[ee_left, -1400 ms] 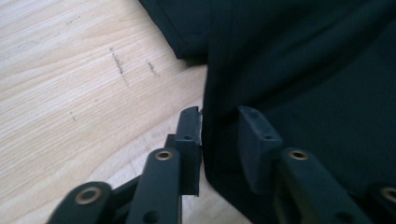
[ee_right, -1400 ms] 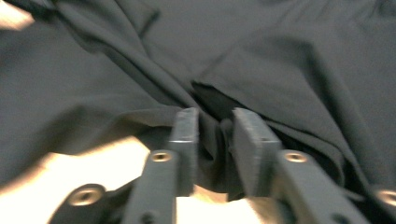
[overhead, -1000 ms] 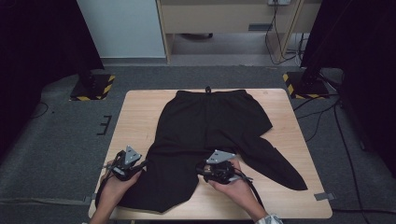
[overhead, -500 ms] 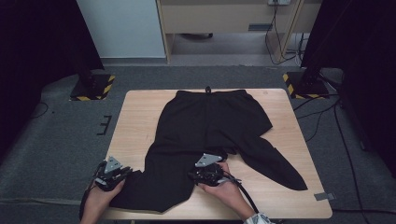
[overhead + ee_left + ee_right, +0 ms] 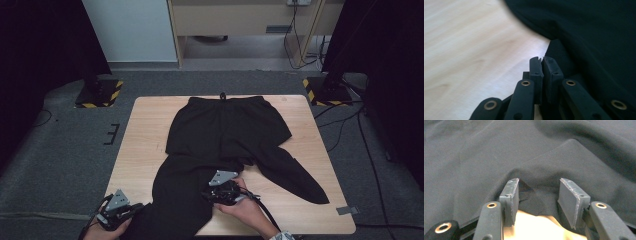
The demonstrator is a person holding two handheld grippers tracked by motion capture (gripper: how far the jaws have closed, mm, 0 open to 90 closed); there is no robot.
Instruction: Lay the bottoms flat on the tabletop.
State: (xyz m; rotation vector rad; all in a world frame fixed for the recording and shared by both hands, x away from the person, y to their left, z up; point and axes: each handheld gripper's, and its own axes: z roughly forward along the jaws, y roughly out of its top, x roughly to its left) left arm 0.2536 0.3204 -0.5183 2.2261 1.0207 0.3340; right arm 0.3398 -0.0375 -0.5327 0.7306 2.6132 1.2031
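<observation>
On tabletop (image 5: pixel 145 135), black trousers (image 5: pixel 225 135) lay spread. Left gripper (image 5: pixel 541 61) was clamped on trouser fabric at near-left corner; its own view showed jaws pressed together. Right gripper (image 5: pixel 537 195) stood w/ jaws apart astride a fabric edge.

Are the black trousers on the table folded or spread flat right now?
Partly folded. The black trousers have one leg doubled back under the waist section toward the right gripper; the other leg lies spread toward the table's right corner.
</observation>
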